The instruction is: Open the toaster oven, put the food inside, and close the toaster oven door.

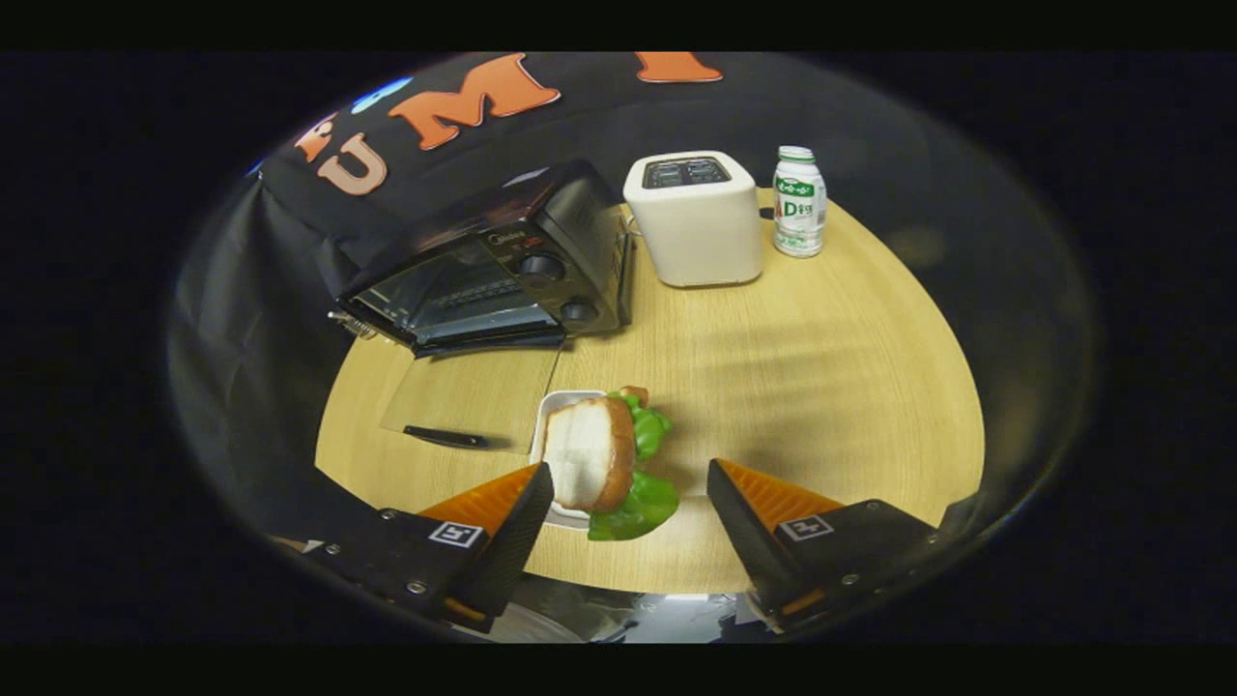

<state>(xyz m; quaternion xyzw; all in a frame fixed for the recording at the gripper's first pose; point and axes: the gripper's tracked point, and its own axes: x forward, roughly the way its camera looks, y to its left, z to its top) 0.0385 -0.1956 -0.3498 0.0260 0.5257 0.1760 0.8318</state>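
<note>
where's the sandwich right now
In the gripper view the sandwich sits on a small white tray on the table, between the open jaws nearer the left one, in front of the open oven.

A black toaster oven (493, 266) sits at the far left of the round wooden desk (821, 387), its glass door (469, 391) folded down flat and open. In front of it, a sandwich (604, 454) of white bread and green lettuce rests on a small white tray (551, 411).
</note>
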